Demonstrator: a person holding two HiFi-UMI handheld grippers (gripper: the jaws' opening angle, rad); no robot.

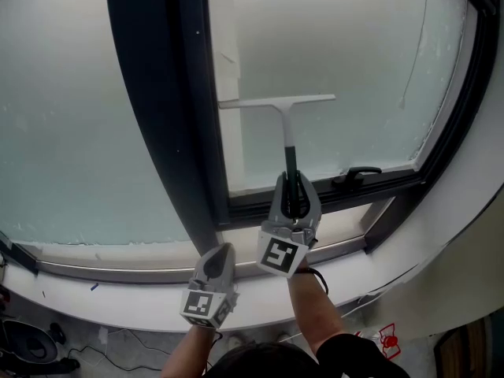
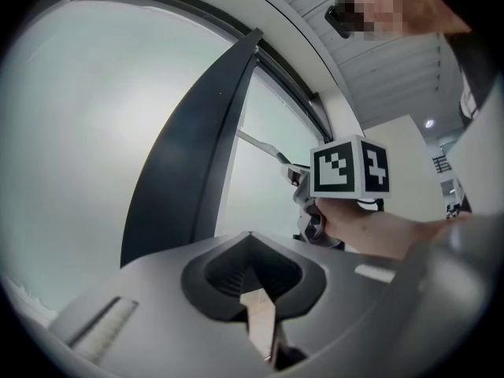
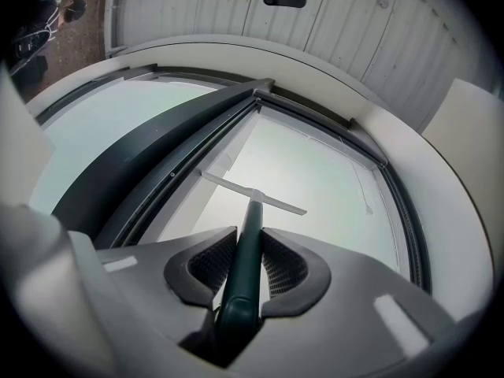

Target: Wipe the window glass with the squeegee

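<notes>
Squeegee (image 1: 277, 101): straight out ahead of the right gripper, its pale blade lying crosswise against the glass (image 1: 354, 61), its dark handle running back into the jaws.
Right gripper (image 3: 250, 252): clenched on the lower end of the handle. The two pads press its sides and the shaft lines up with the gripper's own axis.
Why held so: gripping low on the handle gives long reach up the pane, and, as I judge it, keeping the shaft in line lets a plain pull toward the person drag the blade flat.
Left gripper (image 2: 250, 246): jaws together on nothing, low and to the left of the right gripper, down by the sill (image 1: 118, 286). It appears parked out of the stroke's path.
Blade position: roughly mid-height on the pane, so there is glass above it and below it down to the bottom rail.
Edge to the left: the blade's left tip sits just beside a pale strip at the dark upright post (image 1: 157, 93), so little sideways room remains there.
Edge to the right: open glass runs well past the blade's right tip to the far frame, so a second pass would fit.
Edge below: a dark latch (image 1: 356, 176) sits on the bottom rail, ahead and to the right of the right gripper, clear of a straight downward pull but in the way of one that drifts right.
Step in hand: a wiping stroke on the right-hand pane, likely downward.
</notes>
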